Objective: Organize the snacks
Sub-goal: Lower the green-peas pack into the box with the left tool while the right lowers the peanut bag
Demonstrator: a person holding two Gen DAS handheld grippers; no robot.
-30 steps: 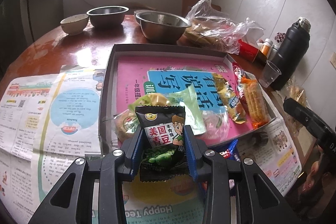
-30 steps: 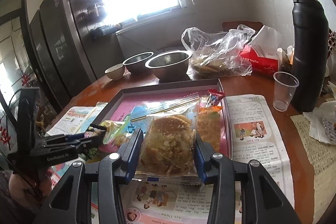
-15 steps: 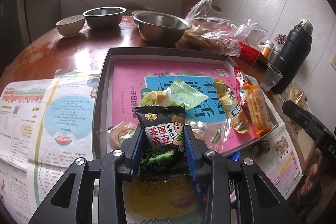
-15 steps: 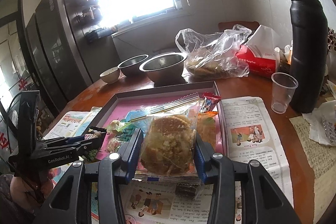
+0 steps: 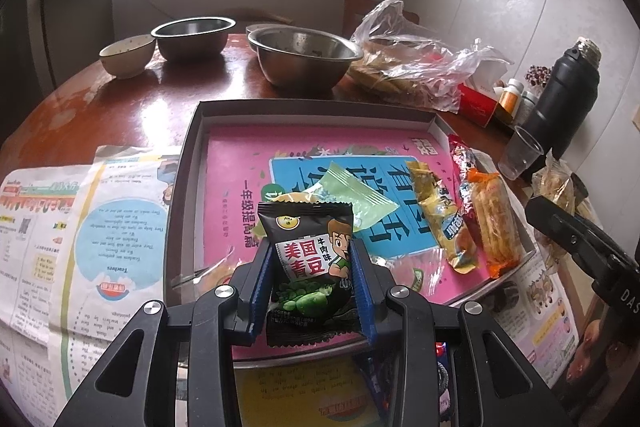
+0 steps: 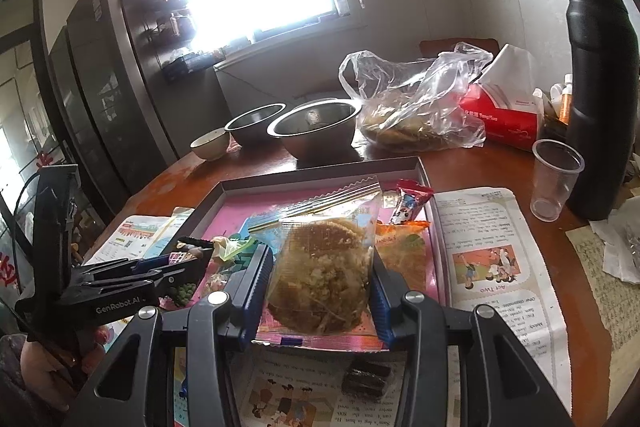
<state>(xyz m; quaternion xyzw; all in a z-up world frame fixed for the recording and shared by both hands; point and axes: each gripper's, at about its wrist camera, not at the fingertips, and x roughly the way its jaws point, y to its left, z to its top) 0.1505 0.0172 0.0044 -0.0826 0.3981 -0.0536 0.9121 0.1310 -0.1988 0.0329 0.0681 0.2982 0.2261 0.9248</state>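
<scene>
The left gripper (image 5: 312, 279) is closed on a pea packet (image 5: 310, 269), its 2 blue ribbed pads pressing the packet's sides. The packet is glossy black foil with crimped ends, a cartoon boy and green peas printed on it, held upright above the near edge of the tray (image 5: 188, 163).

The right gripper (image 6: 320, 287) is clamped on a cake bag (image 6: 322, 275), a clear crinkly plastic pouch with a zigzag top seal and a round, crumbly brown cake inside. It hangs over the tray's near edge too, right of the pea packet.

The tray is a shallow grey box with low walls, lined with a pink printed sheet. Inside it lie a pale green sachet (image 5: 352, 193), a yellow packet (image 5: 438, 215) and an orange packet (image 5: 494, 223) along its right side.

Behind the tray stand 2 dull steel bowls (image 5: 304, 57) and a thin clear plastic bag (image 5: 408, 59). Right of the tray are a clear cup (image 6: 554, 179) and a matte black flask (image 6: 600, 99). Printed newspaper (image 5: 80, 227) flanks the tray on the reddish wood table (image 5: 120, 107).
</scene>
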